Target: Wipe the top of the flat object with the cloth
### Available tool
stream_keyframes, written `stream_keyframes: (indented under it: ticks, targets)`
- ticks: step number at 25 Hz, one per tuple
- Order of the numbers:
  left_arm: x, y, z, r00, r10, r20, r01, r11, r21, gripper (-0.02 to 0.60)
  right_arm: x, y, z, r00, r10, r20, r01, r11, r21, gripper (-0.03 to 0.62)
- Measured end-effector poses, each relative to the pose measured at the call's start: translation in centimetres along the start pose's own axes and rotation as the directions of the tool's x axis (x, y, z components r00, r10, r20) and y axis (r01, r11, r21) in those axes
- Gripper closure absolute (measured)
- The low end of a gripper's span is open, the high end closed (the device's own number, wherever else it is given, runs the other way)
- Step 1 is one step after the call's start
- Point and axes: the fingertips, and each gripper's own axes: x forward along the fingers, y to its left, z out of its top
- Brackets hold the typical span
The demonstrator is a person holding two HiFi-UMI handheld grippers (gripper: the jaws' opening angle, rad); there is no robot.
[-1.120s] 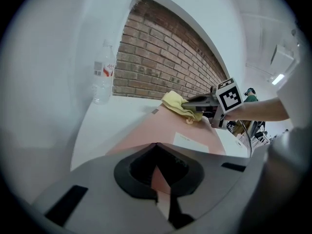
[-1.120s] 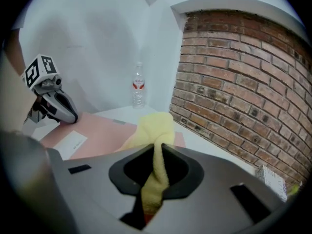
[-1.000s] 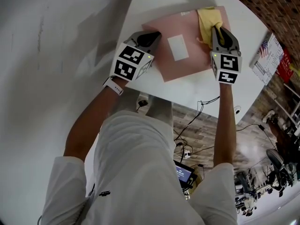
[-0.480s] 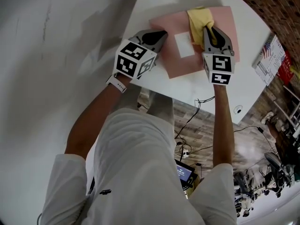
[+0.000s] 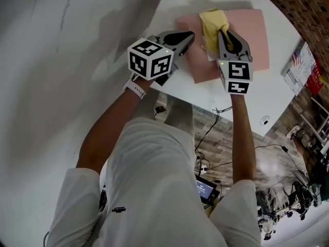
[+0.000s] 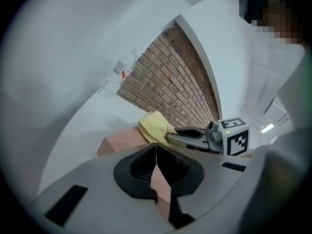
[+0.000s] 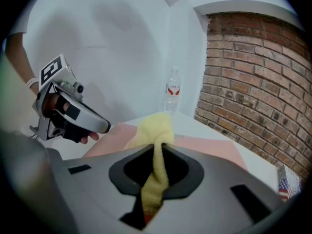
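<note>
Since the earlier frame, the cloth (image 5: 213,23) had travelled left across the pink flat object (image 5: 249,40). Right gripper (image 5: 225,32) clenched the cloth mid-wipe; left gripper (image 5: 189,36) pinched the object's edge. Next move probably required sweeping rightward.

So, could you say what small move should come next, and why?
Probably sweep the cloth rightward across the pink sheet: the right hand-held gripper is shut on it near the sheet's left part, and the left hand-held gripper grips that edge.
</note>
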Motion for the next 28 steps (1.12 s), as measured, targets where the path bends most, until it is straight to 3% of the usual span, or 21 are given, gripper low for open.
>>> stream_keyframes:
  ticks: [5,8,23,28]
  targets:
    - [-0.9,0.7,-0.7,0.993,0.102,-0.059,-0.094,0.987,0.127,0.563,0.1,1.6,0.3,1.000,0.017,0.001,-0.017,1.000,-0.008,0.546]
    - [-2.0,1.5,-1.6,0.983,0.163,-0.088,-0.147,0.975,0.165,0.563,0.2,2.5,0.6,1.000,0.025,0.000,-0.025,1.000,-0.014,0.546]
    - [-7.4,3.1,-3.4,0.974,0.217,-0.063,-0.207,0.969,0.137,0.563,0.7,9.2,1.7,0.996,0.094,0.000,-0.094,0.995,-0.045,0.545]
    - [-8.6,3.1,-3.9,0.972,0.227,-0.059,-0.219,0.968,0.123,0.563,0.3,12.2,1.9,0.989,0.150,-0.002,-0.150,0.988,-0.043,0.545]
